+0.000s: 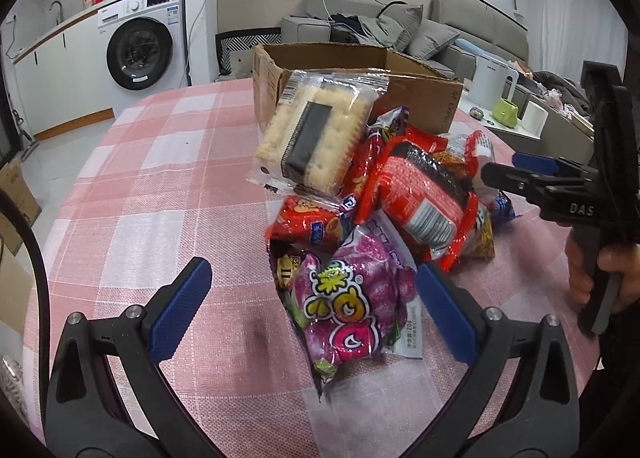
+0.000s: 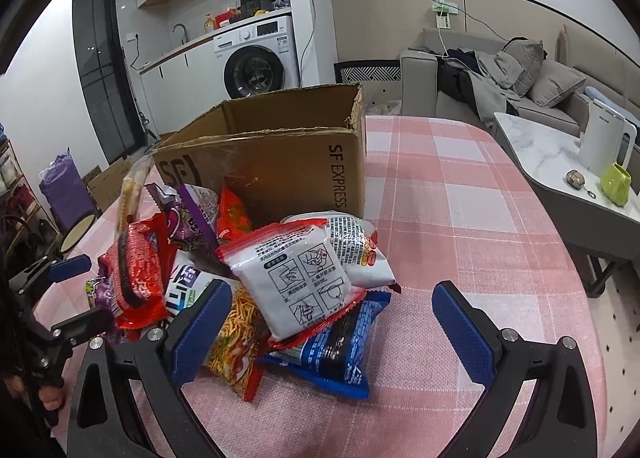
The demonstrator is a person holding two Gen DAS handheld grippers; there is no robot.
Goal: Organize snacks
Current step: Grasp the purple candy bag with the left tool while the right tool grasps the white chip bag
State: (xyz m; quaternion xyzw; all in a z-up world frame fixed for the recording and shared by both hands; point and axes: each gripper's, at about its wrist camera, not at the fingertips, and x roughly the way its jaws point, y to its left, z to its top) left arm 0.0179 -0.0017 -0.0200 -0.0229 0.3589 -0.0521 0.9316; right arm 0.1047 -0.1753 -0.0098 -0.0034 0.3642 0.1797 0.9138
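Heaped together, the snack packets (image 1: 380,194) lie on the pink checked tablecloth (image 1: 160,186) near the middle of the table, just in front of an open cardboard box (image 2: 280,162) marked SF EXPRESS. A clear pack of cracker sandwiches (image 1: 316,138) leans tilted against the box's front wall. Below it sit red packets, and a purple packet (image 1: 352,306) lies at the pile's near side in the left wrist view. From the right wrist view, a white-backed packet with red edges (image 2: 304,282) rests on top of a blue packet (image 2: 340,350) and a noodle-snack packet (image 2: 236,342).

The left gripper (image 1: 316,310) hangs over the purple packet with its jaws spread wide, holding nothing. The right gripper (image 2: 332,322) is likewise wide open, straddling the white-backed and blue packets without gripping them.

Beyond the table stand a washing machine (image 1: 144,42), a grey sofa (image 1: 420,34) and a white kettle (image 2: 604,146) on a side table.
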